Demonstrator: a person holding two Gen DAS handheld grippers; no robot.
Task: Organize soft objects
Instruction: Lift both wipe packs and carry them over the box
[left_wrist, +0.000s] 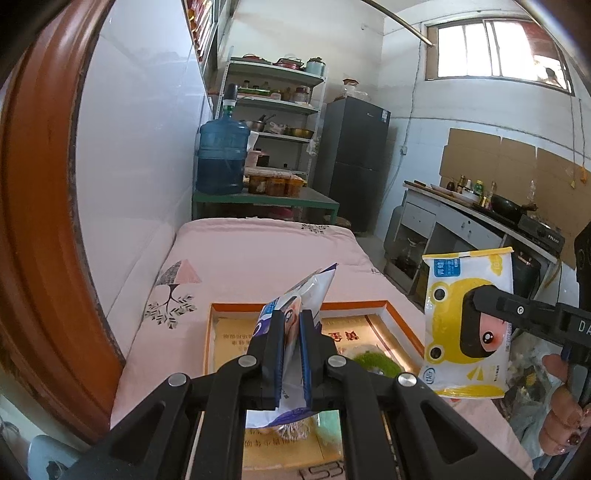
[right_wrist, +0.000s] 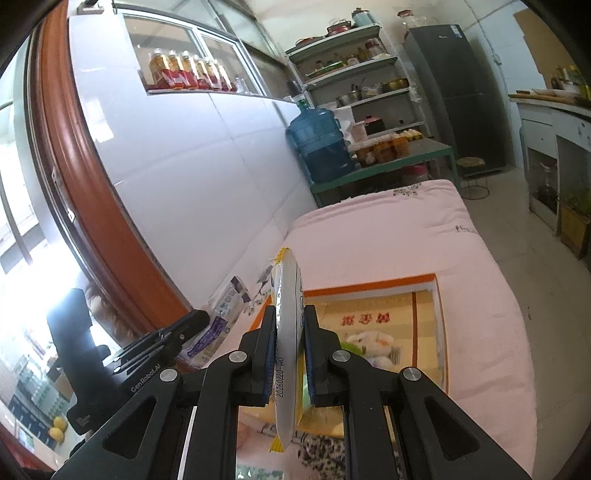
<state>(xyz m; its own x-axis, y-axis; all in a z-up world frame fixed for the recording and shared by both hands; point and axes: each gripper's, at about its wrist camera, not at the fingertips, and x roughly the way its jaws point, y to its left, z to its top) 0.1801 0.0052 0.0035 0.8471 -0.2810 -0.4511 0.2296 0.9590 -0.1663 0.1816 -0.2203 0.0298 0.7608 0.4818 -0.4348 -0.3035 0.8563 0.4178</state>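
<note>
Above the orange-rimmed box on the pink bed, our left gripper pinches a purple-white pack; our right gripper clamps the yellow frog pack.

Left gripper: fingers clamped on a packet held aloft, pointing forward. Right gripper: fingers pinched on a second packet, edge-on, also raised. Right hand visible on the handle, nails painted. Grippers side by side, apart.
</note>
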